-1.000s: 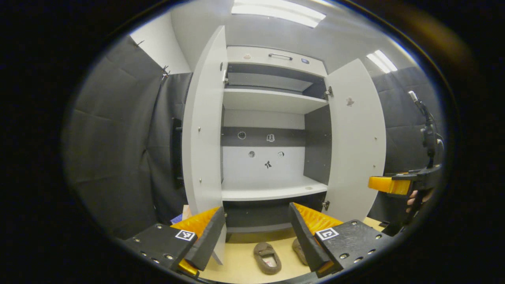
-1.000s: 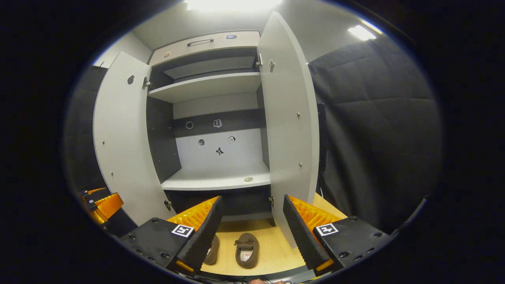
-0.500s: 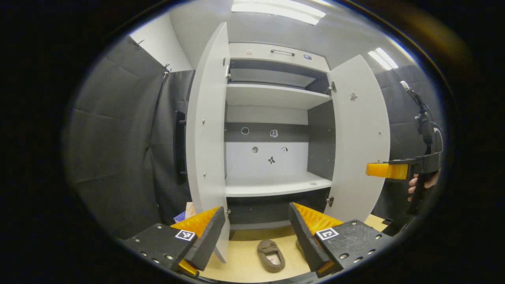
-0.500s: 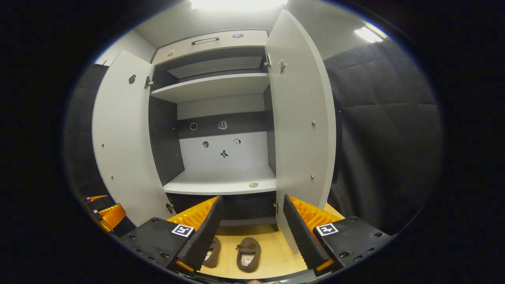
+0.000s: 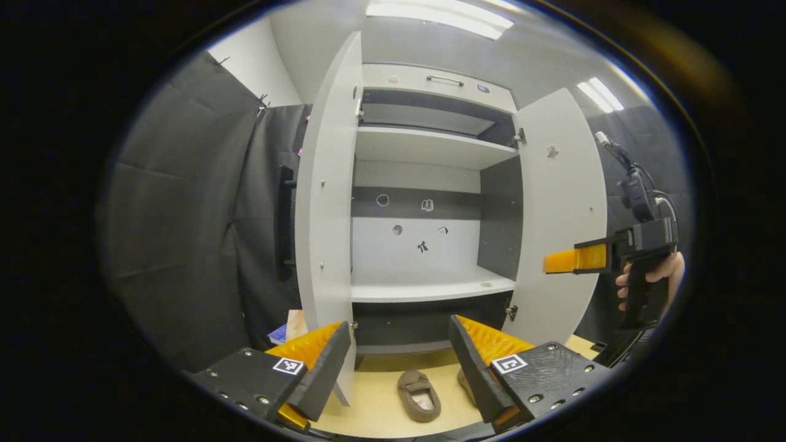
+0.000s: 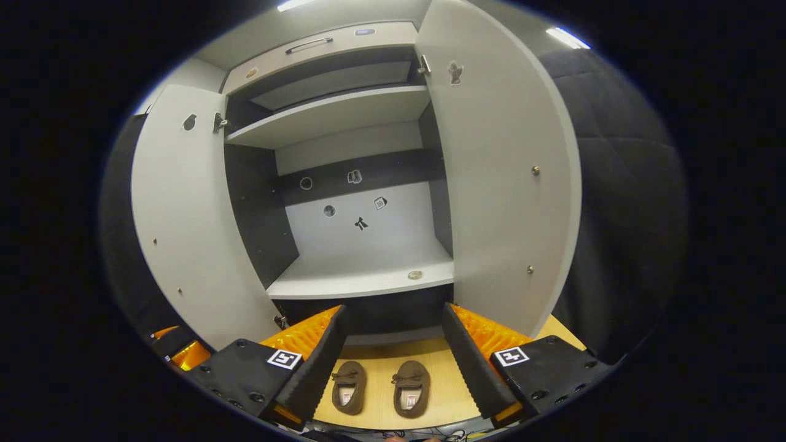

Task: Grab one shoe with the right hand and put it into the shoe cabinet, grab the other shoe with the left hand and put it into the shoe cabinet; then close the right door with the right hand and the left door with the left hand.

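Two brown shoes (image 6: 381, 388) lie on the pale wood floor (image 6: 442, 393) before a white-and-grey shoe cabinet (image 6: 362, 245).

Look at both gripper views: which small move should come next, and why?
Probably lower the right gripper, which is open, onto the right-hand shoe. Both shoes lie on the floor before the cabinet, both doors stand open, and the task starts with the right hand.

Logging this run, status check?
Both grippers open: left, right. Two shoes on floor, ungrabbed. Cabinet doors open, shelf bare.
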Tool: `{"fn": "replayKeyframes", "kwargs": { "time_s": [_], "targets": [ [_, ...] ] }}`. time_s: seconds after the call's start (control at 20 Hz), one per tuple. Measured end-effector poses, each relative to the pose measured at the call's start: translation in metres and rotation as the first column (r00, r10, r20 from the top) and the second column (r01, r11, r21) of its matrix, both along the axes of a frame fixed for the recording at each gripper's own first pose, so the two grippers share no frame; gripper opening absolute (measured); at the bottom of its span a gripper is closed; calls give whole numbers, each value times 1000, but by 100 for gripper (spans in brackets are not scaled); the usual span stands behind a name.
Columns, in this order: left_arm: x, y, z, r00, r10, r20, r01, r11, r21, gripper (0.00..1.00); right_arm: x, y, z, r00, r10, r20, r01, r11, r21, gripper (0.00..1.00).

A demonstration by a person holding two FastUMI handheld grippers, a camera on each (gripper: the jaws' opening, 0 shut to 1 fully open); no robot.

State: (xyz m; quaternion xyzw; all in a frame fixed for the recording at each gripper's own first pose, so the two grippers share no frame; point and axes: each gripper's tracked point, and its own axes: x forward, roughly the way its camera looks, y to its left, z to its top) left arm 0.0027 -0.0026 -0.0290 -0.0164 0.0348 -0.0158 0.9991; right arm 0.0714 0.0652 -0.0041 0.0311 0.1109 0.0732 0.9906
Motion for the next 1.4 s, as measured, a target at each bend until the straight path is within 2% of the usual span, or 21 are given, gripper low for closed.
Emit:
{"fn": "replayKeyframes", "kwargs": {
  "time_s": [0.15, 0.35, 0.5, 0.65, 0.9, 1.0, 1.2, 1.3, 1.4],
  "targets": [
    [1, -4, -5, 1000, -4, -22, 4, 1000, -1, 94, 13, 12, -29, 995, 29, -93, -31, 999, -24, 98],
    [10, -9, -12, 998, 1, -56, -1, 1000, 3, 94, 35, 32, -84, 975, 78, -208, -87, 996, -31, 98],
    [19, -10, -19, 996, 9, -90, -11, 1000, -18, 94, 46, 44, -128, 949, 122, -292, -124, 992, 12, 98],
    [29, -10, -31, 992, 32, -124, -32, 999, 5, 94, 54, 47, -170, 929, 149, -340, -143, 989, 44, 97],
    [39, -20, -48, 982, 59, -179, -54, 998, 35, 94, 52, 45, -253, 854, 162, -494, -126, 986, 105, 97],
    [44, -24, -52, 979, 61, -195, -54, 998, 42, 94, 45, 44, -283, 815, 161, -557, -119, 987, 112, 97],
    [53, -31, -67, 967, 64, -247, -48, 997, 68, 94, 40, 49, -335, 755, 170, -633, -130, 985, 110, 97],
    [56, -33, -76, 961, 71, -266, -48, 995, 90, 94, 43, 52, -359, 740, 168, -651, -149, 985, 84, 97],
    [59, -37, -84, 956, 77, -282, -44, 992, 119, 94, 57, 47, -379, 757, 134, -640, -166, 986, 10, 97]
  ]
}}
